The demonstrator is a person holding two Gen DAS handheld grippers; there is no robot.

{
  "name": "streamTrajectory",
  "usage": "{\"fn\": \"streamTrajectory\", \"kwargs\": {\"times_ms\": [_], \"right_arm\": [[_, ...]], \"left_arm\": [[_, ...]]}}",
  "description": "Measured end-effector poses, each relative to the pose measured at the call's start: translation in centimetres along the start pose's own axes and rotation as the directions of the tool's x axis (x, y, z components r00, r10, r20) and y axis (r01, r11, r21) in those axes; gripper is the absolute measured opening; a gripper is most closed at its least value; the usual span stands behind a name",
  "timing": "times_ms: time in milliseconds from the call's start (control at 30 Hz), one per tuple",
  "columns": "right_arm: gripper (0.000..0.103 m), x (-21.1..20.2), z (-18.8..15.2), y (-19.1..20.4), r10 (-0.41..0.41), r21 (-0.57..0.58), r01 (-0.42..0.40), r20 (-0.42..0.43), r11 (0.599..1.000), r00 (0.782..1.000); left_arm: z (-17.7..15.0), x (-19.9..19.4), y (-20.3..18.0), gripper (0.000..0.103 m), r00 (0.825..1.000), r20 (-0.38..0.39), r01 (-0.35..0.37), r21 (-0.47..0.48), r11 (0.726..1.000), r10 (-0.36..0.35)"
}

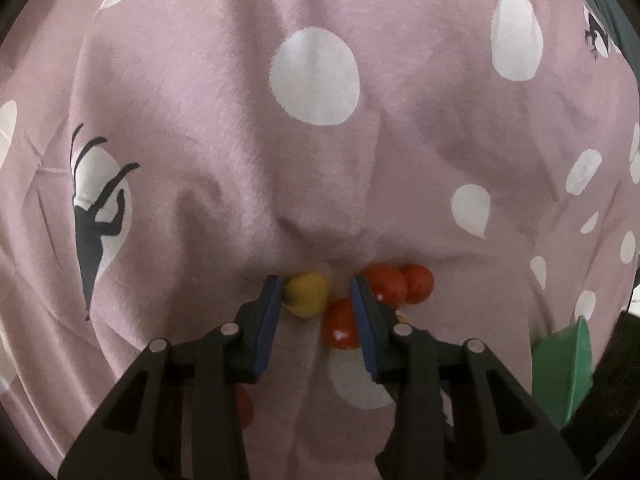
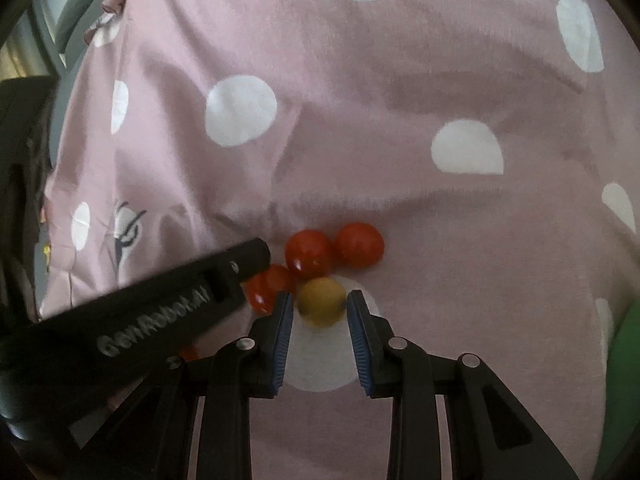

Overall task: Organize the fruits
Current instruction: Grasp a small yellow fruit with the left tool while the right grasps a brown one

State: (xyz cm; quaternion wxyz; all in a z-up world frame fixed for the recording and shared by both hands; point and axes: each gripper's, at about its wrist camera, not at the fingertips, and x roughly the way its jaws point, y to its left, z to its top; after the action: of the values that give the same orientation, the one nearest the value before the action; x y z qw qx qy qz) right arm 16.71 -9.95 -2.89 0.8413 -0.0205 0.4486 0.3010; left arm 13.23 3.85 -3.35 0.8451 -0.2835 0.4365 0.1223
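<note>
On a pink polka-dot cloth (image 1: 224, 128) lie small round fruits. In the left wrist view a yellow fruit (image 1: 307, 295) and a red fruit (image 1: 340, 324) sit between the tips of my open left gripper (image 1: 316, 294), with two more red fruits (image 1: 400, 283) just right of it. In the right wrist view my right gripper (image 2: 320, 306) is open with its tips on either side of a yellow fruit (image 2: 322, 301). Three red fruits (image 2: 310, 254) lie just beyond and to the left. The left gripper's finger (image 2: 240, 264) reaches in from the left, touching the nearest red fruit (image 2: 268, 286).
A green bowl (image 1: 560, 372) stands at the right edge of the left wrist view and shows as a green blur (image 2: 624, 380) in the right wrist view. Another red fruit (image 1: 244, 408) peeks from under the left gripper. The cloth is creased and soft.
</note>
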Motion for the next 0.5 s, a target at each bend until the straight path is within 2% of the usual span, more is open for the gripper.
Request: {"fn": "streamTrajectory", "kwargs": {"times_ms": [100, 167, 400, 500], "right_arm": [[0.031, 0.2, 0.1, -0.7, 0.028, 0.036, -0.027, -0.009, 0.999, 1.000], [0.029, 0.0, 0.2, -1.0, 0.032, 0.044, -0.032, 0.000, 0.998, 0.999], [0.029, -1.1, 0.2, -1.8, 0.006, 0.045, -0.007, 0.028, 0.999, 1.000], [0.029, -1.8, 0.0, -1.9, -0.020, 0.049, 0.018, 0.034, 0.999, 0.999]], "left_arm": [[0.0, 0.1, 0.4, 0.035, 1.000, 0.008, -0.002, -0.010, 1.000, 0.002], [-0.2, 0.4, 0.5, 0.027, 1.000, 0.004, -0.029, -0.003, 1.000, 0.029], [-0.7, 0.6, 0.0, 0.027, 0.999, 0.018, -0.037, 0.012, 0.999, 0.037], [-0.8, -0.8, -0.1, 0.027, 0.998, 0.039, -0.044, 0.025, 0.999, 0.043]]}}
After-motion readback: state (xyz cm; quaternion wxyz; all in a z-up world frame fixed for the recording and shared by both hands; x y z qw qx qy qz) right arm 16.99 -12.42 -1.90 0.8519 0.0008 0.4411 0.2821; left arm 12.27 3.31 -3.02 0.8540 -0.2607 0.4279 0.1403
